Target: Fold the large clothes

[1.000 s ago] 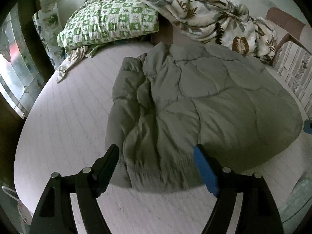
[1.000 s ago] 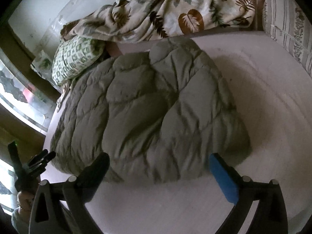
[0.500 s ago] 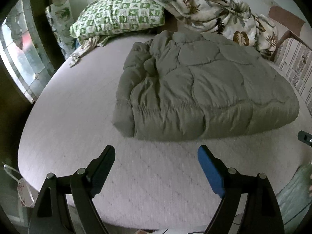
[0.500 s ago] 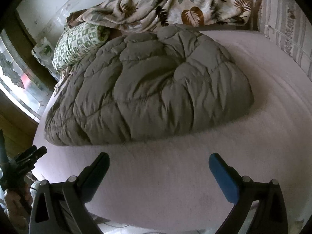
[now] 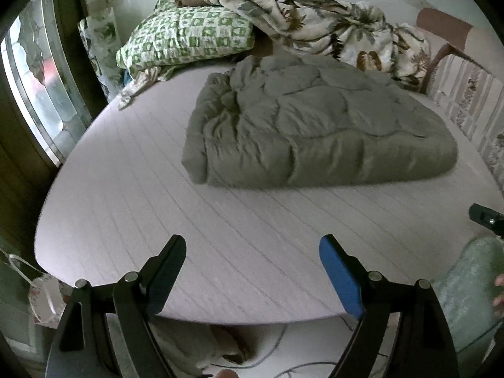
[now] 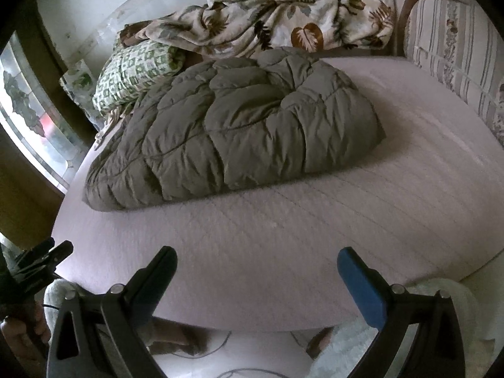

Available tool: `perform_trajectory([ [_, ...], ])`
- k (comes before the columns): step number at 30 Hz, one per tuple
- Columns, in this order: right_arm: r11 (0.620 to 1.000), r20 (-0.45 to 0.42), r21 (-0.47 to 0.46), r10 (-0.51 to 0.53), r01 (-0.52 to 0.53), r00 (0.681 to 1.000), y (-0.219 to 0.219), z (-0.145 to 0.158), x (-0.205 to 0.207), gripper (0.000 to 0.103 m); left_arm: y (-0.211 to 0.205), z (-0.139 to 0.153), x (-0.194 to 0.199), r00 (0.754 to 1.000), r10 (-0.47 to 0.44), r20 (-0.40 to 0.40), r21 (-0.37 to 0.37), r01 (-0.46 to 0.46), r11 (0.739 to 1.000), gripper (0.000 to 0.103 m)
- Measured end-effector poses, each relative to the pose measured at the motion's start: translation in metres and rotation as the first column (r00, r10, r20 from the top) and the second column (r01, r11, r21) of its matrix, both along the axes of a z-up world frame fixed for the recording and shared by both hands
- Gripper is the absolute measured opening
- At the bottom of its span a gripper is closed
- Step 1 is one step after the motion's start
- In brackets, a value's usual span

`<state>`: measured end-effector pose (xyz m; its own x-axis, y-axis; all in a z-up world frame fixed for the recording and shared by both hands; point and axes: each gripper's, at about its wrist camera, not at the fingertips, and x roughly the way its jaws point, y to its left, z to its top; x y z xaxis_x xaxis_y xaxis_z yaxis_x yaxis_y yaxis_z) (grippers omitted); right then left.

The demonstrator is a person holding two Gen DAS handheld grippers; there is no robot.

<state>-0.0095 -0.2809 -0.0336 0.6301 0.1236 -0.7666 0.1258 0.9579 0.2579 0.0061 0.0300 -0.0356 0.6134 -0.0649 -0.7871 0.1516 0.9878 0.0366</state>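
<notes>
Your left gripper has its jaws wide apart with nothing between them, and your right gripper is the same, wide and empty. Both hang over the near edge of the bed, well apart from the puffy jacket.

The jacket lies in the middle of the bed, folded into a fat bundle, in front of the green checked pillow and the leafy blanket. It looks like the fold is mostly done. If you want to tidy it, come in low at the near edge of the jacket, pinch the thick rim with both grippers, and press the puffed top flat so it does not spring open.

The jacket is grey-green, soft and quilted, with stitched lines making plump bumps. Its left end in the left view is a rolled edge with lots of wrinkles. The bed cover is pale pink with thin lines across it, and looks flat and firm
</notes>
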Motion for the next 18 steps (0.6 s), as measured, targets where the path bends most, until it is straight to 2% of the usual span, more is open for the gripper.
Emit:
perform_trajectory([
  [2,1.0,0.015,-0.028,-0.002,0.002,1.0,0.004,0.004,-0.009,0.103,0.0,0.002,-0.009,1.0,-0.009,0.004,-0.02,0.009,1.0,0.087],
  [7,0.997,0.047,-0.075,0.009,-0.006,0.999,0.014,0.014,-0.03,0.103,-0.006,0.01,-0.03,0.999,-0.029,0.039,0.005,0.029,1.0,0.087],
  [13,0.996,0.072,-0.092,0.026,-0.019,0.997,0.025,0.025,-0.052,0.103,-0.004,0.019,-0.045,0.997,-0.006,0.071,0.026,0.004,1.0,0.087],
  [18,0.993,0.105,-0.113,0.045,-0.033,0.993,0.034,0.04,-0.073,0.103,0.001,0.027,-0.058,0.995,0.014,0.096,0.01,-0.015,1.0,0.087],
])
